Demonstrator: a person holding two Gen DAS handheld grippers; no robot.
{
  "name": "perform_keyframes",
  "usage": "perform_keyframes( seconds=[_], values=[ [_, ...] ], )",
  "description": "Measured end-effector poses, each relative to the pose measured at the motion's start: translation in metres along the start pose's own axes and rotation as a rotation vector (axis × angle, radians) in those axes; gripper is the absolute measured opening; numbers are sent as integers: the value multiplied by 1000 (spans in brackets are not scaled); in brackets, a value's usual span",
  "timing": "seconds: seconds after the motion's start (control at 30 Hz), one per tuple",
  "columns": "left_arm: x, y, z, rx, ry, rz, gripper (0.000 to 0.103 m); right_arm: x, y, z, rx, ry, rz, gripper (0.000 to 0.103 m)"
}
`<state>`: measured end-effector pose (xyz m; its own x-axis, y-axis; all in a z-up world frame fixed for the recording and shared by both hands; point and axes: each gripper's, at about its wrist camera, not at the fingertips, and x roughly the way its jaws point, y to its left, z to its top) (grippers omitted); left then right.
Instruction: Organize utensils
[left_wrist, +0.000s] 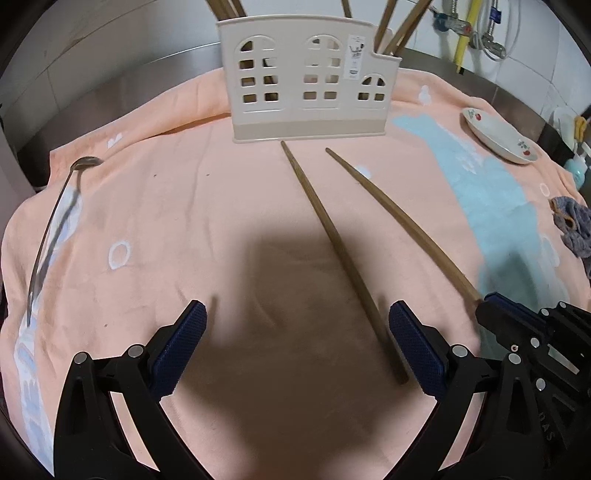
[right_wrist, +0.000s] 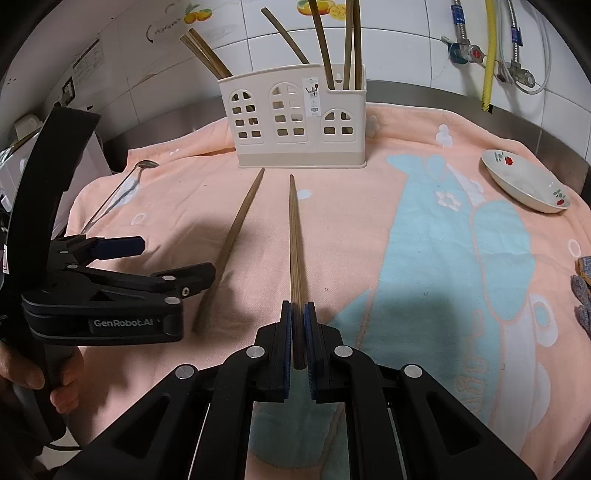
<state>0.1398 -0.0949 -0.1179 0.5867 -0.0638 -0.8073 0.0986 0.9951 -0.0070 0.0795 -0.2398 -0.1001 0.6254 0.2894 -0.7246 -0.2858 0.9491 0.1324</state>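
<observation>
Black plastic gripper (right_wrist: 298, 332) frames, silver screws, blue textured pads (left_wrist: 183, 343) (white "GenRobot.AI" marking), bare-skinned hand (right_wrist: 44, 380).

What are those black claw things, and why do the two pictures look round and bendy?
Those claws are grabbing tools that a person holds, one in each hand. Each has a little round-eyed camera looking along its two fingers, so there are two pictures. One looks from the left tool, which is open and holds nothing. The other looks from the right tool, pinching one wooden chopstick. A second chopstick lies beside it on a pink towel. Behind them stands a cream holder with more chopsticks in it. There is also a spoon and a small dish.
</observation>
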Motion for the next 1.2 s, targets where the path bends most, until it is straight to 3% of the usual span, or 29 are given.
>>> perform_keyframes(
  seconds=[0.2, 0.6, 0.67, 0.8, 0.93, 1.2],
  values=[
    [10, -6, -2, 31, 23, 34, 98, -1, 0, 0, 0, 1, 0, 7],
    [8, 15, -5, 9, 10, 101, 99, 4, -4, -5, 18, 27, 6, 10],
    [7, 18, -6, 3, 9, 101, 99, 5, -4, -5, 21, 31, 9, 20],
    [6, 22, -6, -1, -2, 100, 98, 6, -2, -5, 20, 31, 15, 27],
    [4, 19, -8, 24, -18, 86, 97, 8, -1, -4, 18, 28, 25, 46],
    [7, 24, -9, 17, -10, 54, 98, 9, 2, -4, 2, 36, 37, 59]
  ],
)
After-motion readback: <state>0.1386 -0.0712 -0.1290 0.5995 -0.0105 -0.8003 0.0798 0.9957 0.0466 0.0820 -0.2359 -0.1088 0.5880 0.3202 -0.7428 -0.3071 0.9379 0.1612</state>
